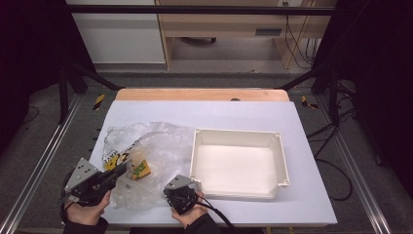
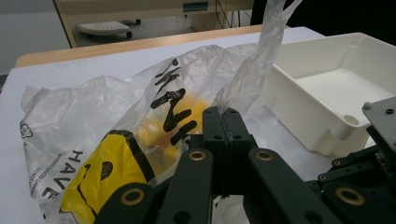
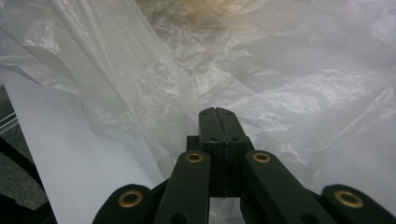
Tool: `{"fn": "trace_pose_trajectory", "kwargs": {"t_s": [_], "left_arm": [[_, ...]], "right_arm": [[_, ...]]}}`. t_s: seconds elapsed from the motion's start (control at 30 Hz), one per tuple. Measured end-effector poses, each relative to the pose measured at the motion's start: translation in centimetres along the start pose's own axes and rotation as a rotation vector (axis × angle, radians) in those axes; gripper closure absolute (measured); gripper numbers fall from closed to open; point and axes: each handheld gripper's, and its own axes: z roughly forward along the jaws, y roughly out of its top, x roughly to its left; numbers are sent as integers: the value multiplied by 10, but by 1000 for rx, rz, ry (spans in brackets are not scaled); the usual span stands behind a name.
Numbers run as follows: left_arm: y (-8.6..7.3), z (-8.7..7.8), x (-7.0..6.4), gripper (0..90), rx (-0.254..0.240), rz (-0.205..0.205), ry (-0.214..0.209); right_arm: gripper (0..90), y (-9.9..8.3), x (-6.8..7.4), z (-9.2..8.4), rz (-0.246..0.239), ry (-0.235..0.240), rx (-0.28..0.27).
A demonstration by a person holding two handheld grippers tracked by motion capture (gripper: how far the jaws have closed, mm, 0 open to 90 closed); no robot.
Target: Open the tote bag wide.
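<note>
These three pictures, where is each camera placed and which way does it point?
High view: above the person's side, looking forward and down on the table; both hands, left gripper and right gripper show.
Left gripper view: rides that gripper, looks past its closed jaws pinching a strip of the plastic bag toward the white tray.
Right gripper view: rides that gripper, facing crumpled bag film.
All three share the bag.

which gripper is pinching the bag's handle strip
The left gripper: its shut jaws hold the plastic bag's long handle strip, which rises from them. The right gripper is shut against loose bag film instead.
</note>
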Motion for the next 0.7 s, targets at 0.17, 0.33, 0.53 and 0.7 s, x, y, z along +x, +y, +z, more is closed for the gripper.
{"fn": "trace_pose_trajectory", "kwargs": {"t_s": [0.17, 0.33, 0.53, 0.7], "left_arm": [[-6, -2, 4, 899, -7, -13, -5], [-6, -3, 4, 899, -18, -13, -11], [-6, -2, 3, 900, -2, -3, -16], [-6, 0, 3, 899, 11, -1, -20]], "right_arm": [[900, 0, 0, 0, 4, 1, 0], [854, 3, -1, -3, -5, 13, -14], [761, 16, -2, -23, -24, 35, -123], [688, 26, -1, -38, -30, 83, -200]]}}
